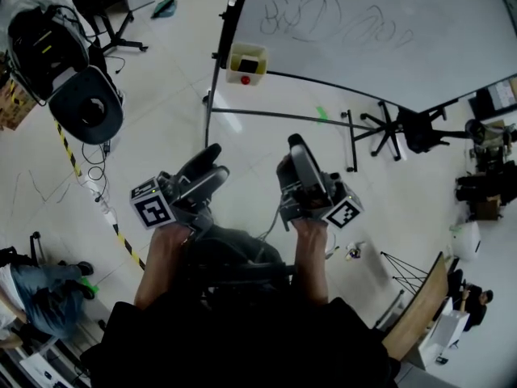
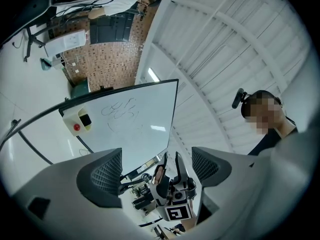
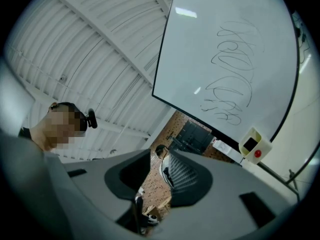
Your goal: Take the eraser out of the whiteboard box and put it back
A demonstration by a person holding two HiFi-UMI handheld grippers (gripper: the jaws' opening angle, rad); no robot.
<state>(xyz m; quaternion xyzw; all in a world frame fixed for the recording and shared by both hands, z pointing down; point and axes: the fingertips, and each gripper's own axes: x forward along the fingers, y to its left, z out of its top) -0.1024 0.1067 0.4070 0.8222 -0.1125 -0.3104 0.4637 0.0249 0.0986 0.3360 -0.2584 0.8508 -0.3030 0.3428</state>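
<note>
Walls of pale cream, squarish and smooth, make up the whiteboard box (image 1: 234, 65), an open-topped holder fixed at the left edge of the whiteboard (image 1: 363, 47), far from us and a little left of centre. We see the eraser (image 1: 250, 61) inside it as a dark, blocky shape filling its single compartment. A small round red spot (image 1: 245, 79) sits on the box's front wall just below. We cannot tell whether that spot is a button or a magnet. The whiteboard is a smooth, glossy white sheet in a thin dark frame, and looped dark scribbles (image 1: 323, 18) run across its upper part.

Nearer to us, the two tools sit side by side, well apart from the box. The left hand-held gripper (image 2: 157, 149) has a smooth grey moulded shell and two curved dark pads (image 2: 102, 173) covered in a fine dotted grid. Its jaws stand wide apart with nothing between them; only the board and the other tool show through the gap. The right hand-held gripper (image 3: 160, 150) has the same grey shell, and one of its pads (image 3: 185, 176) shows fine ribbing. Its jaws are parted by a narrower gap and hold nothing. Each tool carries a white cube (image 1: 153, 207) with black square markers at its near end.

Below lies a pale, shiny floor (image 1: 161, 120), crossed at the left by a strip of black-and-yellow striped tape (image 1: 121, 237).
</note>
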